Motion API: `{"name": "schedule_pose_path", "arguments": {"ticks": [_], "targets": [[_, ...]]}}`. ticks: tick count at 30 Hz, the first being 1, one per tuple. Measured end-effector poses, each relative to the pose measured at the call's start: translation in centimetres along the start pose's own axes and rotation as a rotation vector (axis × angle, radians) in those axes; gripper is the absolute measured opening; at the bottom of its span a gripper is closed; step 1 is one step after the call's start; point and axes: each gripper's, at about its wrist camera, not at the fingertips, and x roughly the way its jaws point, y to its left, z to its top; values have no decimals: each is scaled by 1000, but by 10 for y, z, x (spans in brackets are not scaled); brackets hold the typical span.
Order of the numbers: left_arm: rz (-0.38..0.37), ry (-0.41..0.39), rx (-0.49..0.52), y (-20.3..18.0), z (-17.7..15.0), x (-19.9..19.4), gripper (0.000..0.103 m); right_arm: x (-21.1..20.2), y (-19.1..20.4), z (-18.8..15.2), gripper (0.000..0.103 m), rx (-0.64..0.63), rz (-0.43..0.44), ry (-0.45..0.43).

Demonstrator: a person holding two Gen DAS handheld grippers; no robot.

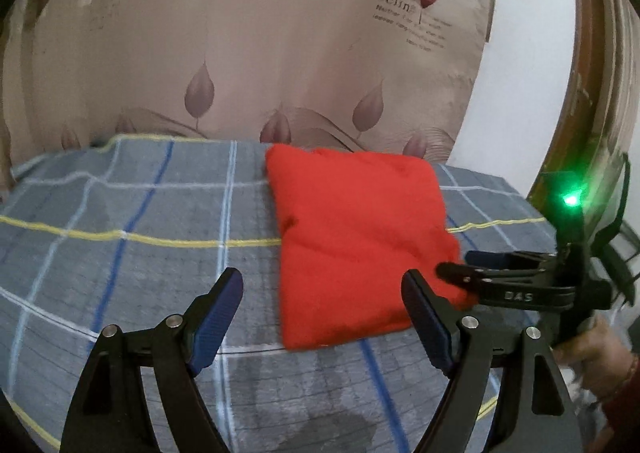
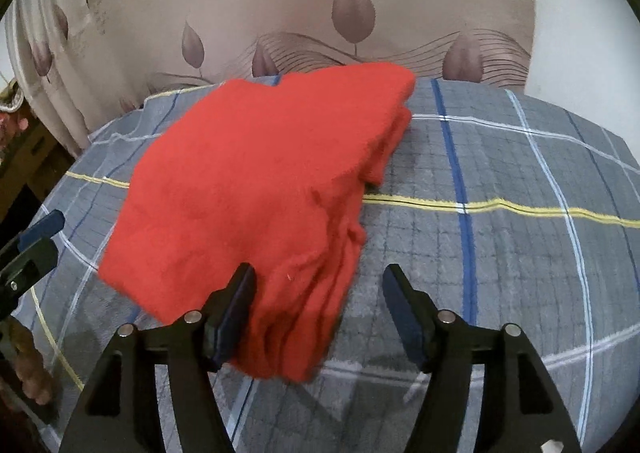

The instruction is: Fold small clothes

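Observation:
A red garment (image 1: 352, 245) lies folded into a thick square on the grey plaid cloth (image 1: 140, 237). My left gripper (image 1: 324, 293) is open, its jaws wide apart at the garment's near edge, holding nothing. My right gripper (image 2: 318, 285) is open too, with the folded red garment (image 2: 256, 189) lying partly between its jaws; the stacked fold edges face it. In the left wrist view the right gripper (image 1: 456, 267) comes in from the right, its tips touching the garment's right edge. The left gripper's fingertips (image 2: 36, 241) show at the left edge of the right wrist view.
The plaid cloth (image 2: 500, 253) covers a raised surface. A beige curtain with leaf prints (image 1: 260, 53) hangs right behind it. A white wall (image 1: 520, 73) and a brown wooden frame (image 1: 600, 53) stand at the right. A person's hand (image 1: 596, 349) holds the right gripper.

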Motion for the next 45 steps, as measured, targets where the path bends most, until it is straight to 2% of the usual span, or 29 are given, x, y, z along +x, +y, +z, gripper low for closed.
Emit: {"name": "schedule_pose_path", "arguments": {"ticks": [5,7,17,22,23,25,28,31,33,35,39,42,45], "targets": [[32,-18,27,-4,1,-3,87,-15,-1,-5,74,11,16,-57],[44,-15,34,-4,1,-2,87,-19,-3,-4,80,21,27,-81],[103,-1,87,-5,5,19,90,-28,-6,-4,88,43,42,-132],[106,23,99,0,13,38,91,-30,-9,-5,93,62,45,-146],[88,42,96,2,16,43,91,-30,-11,-4,94,72,47,-142],[2,106,61,12,26,58,91,-27,-16,-1,94,108,73,-113],[-156,210,-26,35,42,89,91,-16,-36,14,94,199,194,-58],[-315,320,-117,58,54,125,91,4,-51,30,94,237,281,12],[-369,344,-150,67,59,139,91,14,-59,38,94,252,291,31],[-460,379,-199,76,64,155,91,24,-68,47,94,265,320,45],[-645,438,-315,88,69,184,91,47,-79,58,94,307,439,95],[-719,443,-323,86,77,196,91,57,-77,67,95,296,497,110],[-746,451,-295,80,81,206,91,67,-71,76,95,281,536,117]]}}
